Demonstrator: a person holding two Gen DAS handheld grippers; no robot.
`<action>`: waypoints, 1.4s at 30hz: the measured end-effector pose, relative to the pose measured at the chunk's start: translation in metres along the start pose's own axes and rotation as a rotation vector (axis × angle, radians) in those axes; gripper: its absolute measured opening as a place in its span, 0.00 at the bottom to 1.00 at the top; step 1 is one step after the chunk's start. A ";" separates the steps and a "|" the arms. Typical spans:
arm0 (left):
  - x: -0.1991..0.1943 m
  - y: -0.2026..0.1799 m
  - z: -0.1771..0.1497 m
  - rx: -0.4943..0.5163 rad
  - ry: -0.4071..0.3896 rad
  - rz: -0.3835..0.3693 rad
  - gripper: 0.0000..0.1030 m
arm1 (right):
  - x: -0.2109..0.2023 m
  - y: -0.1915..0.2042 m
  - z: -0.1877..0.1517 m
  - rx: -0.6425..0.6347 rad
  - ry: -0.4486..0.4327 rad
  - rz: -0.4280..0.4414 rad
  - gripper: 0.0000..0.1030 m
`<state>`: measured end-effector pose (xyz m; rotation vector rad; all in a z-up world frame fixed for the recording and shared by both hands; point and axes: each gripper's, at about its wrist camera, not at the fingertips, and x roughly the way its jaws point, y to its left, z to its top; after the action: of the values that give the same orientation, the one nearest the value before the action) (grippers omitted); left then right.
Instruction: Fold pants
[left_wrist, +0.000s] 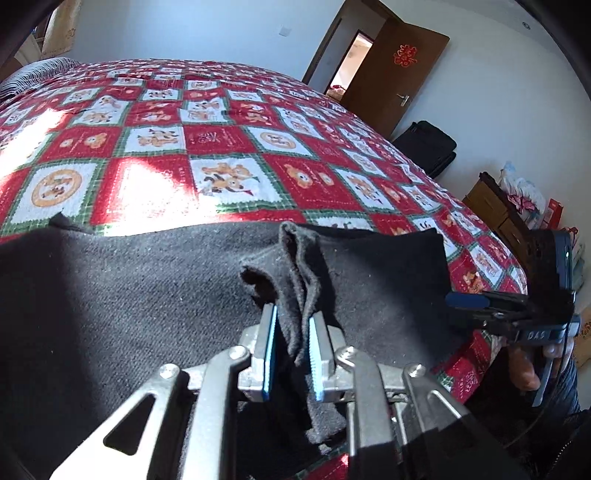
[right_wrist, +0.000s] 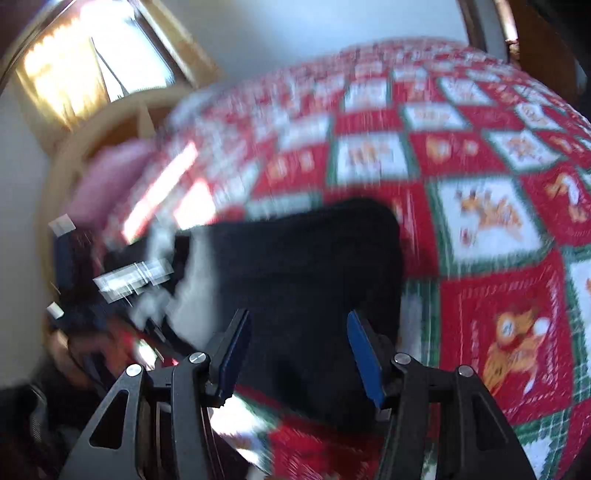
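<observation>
One pair black pants (left_wrist: 147, 295) spread on red-checked quilt (left_wrist: 221, 140). Left gripper (left_wrist: 291, 332), silver, two blue pads clamped on bunched pants fold. Right gripper (right_wrist: 295, 354), black, jaws apart above pants, gripping nothing; that view blurred. One brown door (left_wrist: 399, 74) ajar.

L gripper (left_wrist: 291, 354): bare silver metal linkage w/ triangular cut-outs, round screw heads at pivots, blue ribbed pads (left_wrist: 317, 360) on silver finger blocks. R gripper (right_wrist: 299, 356): matte black linkage, same triangular cut-outs, silver pivot screws, dark blue pads (right_wrist: 364, 356). From L cam, R unit's black body shows white lettering, partly legible. Person's hand (left_wrist: 526, 371): bare skin, dark sleeve below.
</observation>
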<state>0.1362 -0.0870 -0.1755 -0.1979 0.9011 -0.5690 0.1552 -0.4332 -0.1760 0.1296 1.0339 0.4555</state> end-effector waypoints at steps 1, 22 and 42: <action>-0.001 0.001 -0.001 -0.002 -0.005 -0.002 0.20 | -0.003 0.002 -0.002 -0.011 -0.019 0.000 0.54; -0.007 -0.013 -0.006 0.110 -0.053 0.085 0.71 | 0.004 -0.050 0.058 0.226 -0.169 -0.043 0.54; -0.008 -0.013 -0.007 0.093 -0.050 0.085 0.74 | -0.007 0.019 -0.019 -0.031 0.027 0.022 0.54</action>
<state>0.1221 -0.0930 -0.1694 -0.0889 0.8289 -0.5241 0.1302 -0.4216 -0.1742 0.1079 1.0519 0.4944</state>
